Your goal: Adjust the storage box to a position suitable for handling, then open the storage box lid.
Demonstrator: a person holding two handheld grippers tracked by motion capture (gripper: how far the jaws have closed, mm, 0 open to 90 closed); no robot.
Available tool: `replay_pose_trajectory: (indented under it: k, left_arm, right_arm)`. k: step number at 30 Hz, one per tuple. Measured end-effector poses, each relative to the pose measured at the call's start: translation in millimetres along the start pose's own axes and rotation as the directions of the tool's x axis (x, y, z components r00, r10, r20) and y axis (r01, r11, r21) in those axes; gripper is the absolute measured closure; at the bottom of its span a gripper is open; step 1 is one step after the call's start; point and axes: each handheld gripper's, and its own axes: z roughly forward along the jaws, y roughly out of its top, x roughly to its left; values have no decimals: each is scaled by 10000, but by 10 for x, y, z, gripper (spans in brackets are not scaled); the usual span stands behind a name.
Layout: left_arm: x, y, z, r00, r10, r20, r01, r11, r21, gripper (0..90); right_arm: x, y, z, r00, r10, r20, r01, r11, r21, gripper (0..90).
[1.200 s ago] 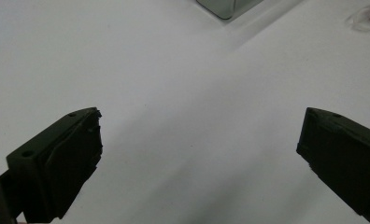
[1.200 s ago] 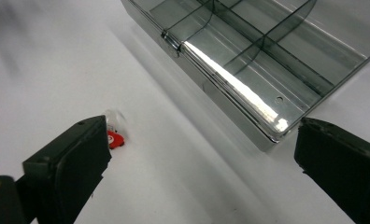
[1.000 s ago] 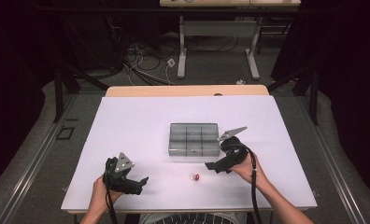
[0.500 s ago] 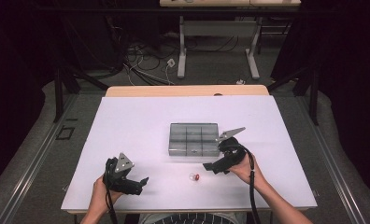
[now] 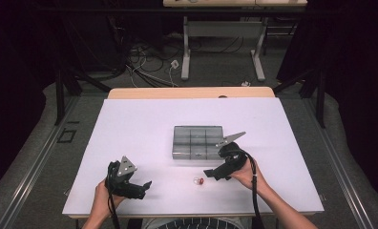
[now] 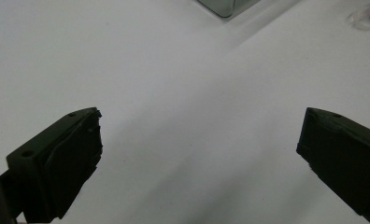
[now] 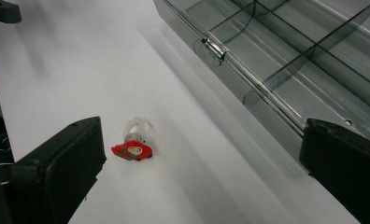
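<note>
Right hand: your right hand (image 5: 246, 172) lies low on the white table (image 5: 144, 124), near its front edge, forearm coming in from the lower right.
Right gripper: the black two-jaw right gripper (image 5: 211, 173) points left toward the small red-and-clear ring-shaped trinket (image 5: 198, 181); its jaws stand wide apart with nothing between them (the right gripper view (image 7: 202, 172) shows bare table in the gap).
Left hand: your left hand (image 5: 102, 198) rests at the front left of the table, wrist low.
Left gripper: the black two-jaw left gripper (image 5: 144, 187) points right, its jaws spread wide and empty over bare table in the left gripper view (image 6: 199, 154).
Trinket: it lies on the table in front of the grey clear-plastic compartment box (image 5: 196, 141), apart from it, just ahead of the right gripper and untouched.
High view adds: both hands, and the box shape as a whole, with the grey three-cornered plates.
Right gripper view adds: the trinket's (image 7: 134, 142) red printed face, clear loop and the box's (image 7: 267, 60) front latch and inner dividers.
Left gripper view adds: a corner of the box (image 6: 227, 5) and the trinket (image 6: 367, 17) at the top edge.
</note>
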Motion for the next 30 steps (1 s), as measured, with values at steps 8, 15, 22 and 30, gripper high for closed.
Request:
replay_pose_trajectory:
  k: [8,15,22,30]
  left_arm:
    - [3,0,1,10000,45,9,-45,10000,71,0]
    - [-2,-2,-5,10000,29,29,-29,10000,48,0]
    - [9,-4,-8,10000,56,-8,-56,9999,126,0]
    - [4,-2,-2,10000,22,2,-22,10000,57,0]
  right_arm:
    - [9,10,34,9998,-31,-218,29,10000,-73,1]
    - [26,9,60,9994,-28,-334,27,10000,-29,7]
    - [42,16,96,9995,13,-318,-15,10000,-75,120]
    - [25,2,131,9995,177,-245,-186,9990,-395,292]
